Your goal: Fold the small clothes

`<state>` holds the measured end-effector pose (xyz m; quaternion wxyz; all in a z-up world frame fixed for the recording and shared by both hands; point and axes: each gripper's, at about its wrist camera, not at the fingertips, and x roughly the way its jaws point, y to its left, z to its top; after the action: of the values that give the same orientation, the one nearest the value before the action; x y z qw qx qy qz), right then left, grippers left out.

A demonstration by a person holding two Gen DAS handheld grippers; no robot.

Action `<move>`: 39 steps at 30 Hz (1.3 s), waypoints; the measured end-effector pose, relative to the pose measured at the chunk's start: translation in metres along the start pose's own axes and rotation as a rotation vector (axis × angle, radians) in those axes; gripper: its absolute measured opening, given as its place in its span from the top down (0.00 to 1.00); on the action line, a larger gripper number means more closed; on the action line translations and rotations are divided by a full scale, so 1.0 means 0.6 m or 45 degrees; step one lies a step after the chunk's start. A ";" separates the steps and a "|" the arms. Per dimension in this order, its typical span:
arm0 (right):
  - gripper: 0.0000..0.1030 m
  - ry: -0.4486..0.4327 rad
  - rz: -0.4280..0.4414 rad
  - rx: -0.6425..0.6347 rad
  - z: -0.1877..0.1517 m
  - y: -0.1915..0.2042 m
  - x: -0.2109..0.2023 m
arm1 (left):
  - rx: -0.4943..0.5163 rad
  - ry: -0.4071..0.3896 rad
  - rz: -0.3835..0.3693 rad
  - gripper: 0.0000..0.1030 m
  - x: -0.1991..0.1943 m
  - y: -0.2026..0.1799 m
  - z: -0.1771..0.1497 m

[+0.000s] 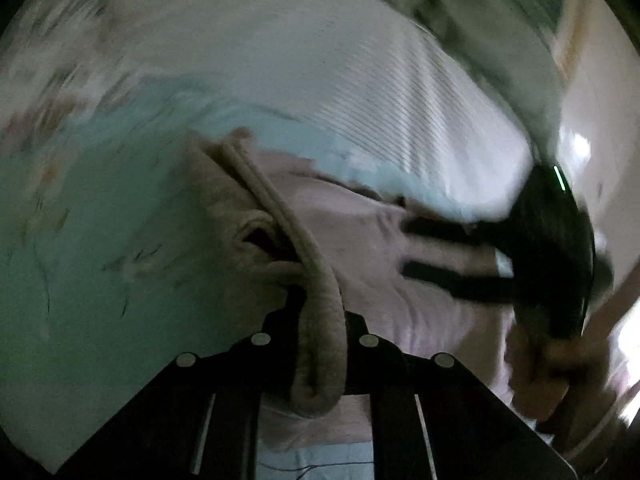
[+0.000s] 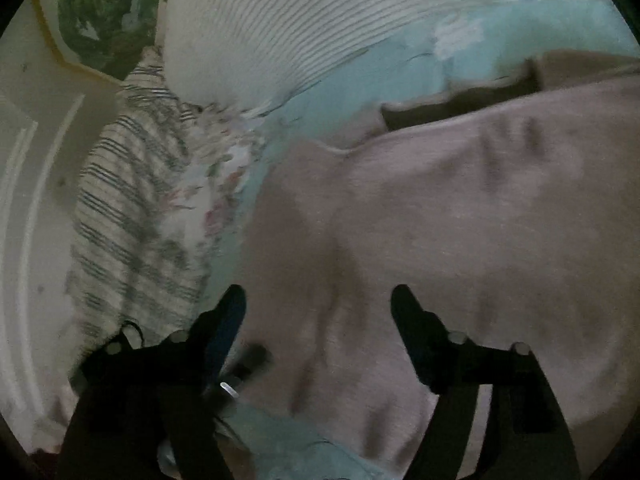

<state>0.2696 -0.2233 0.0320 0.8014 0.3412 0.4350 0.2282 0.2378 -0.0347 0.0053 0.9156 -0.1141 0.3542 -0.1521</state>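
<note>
A small pale pink garment [image 1: 360, 240] lies on a light blue floral bed sheet [image 1: 100, 220]. My left gripper [image 1: 316, 320] is shut on the garment's thick rolled hem [image 1: 320, 312] and holds it bunched up between its fingers. My right gripper [image 1: 404, 246] shows at the right of the left wrist view, open, with its fingers over the pink cloth. In the right wrist view the right gripper [image 2: 318, 292] is open, and the pink garment [image 2: 460, 220] spreads flat between and beyond its fingers. The left wrist view is blurred.
A white ribbed pillow [image 2: 300, 20] lies at the far side of the sheet [image 2: 360, 80]. A striped cloth [image 2: 128, 200] and a floral cloth [image 2: 216, 184] lie at the left, by the bed's edge. A white door or wall panel [image 2: 28, 200] stands beyond them.
</note>
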 end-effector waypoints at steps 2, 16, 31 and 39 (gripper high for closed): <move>0.22 0.027 0.006 -0.016 0.016 0.003 0.011 | 0.109 0.013 0.013 0.90 0.015 -0.036 -0.005; 0.80 0.198 -0.202 -0.214 0.086 0.007 0.123 | 0.446 0.099 0.047 0.90 0.069 -0.108 -0.053; 0.83 -0.205 -0.369 -0.170 0.047 -0.075 -0.212 | 0.349 0.121 -0.339 0.89 0.043 -0.249 -0.020; 0.84 -0.222 -0.435 0.008 0.006 -0.195 -0.256 | 0.386 0.311 -0.391 0.89 0.142 -0.326 -0.092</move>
<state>0.2010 -0.4037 0.0292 0.8620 0.2835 0.4162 0.0572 0.2214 -0.2521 -0.0248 0.8388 -0.0088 0.4138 -0.3536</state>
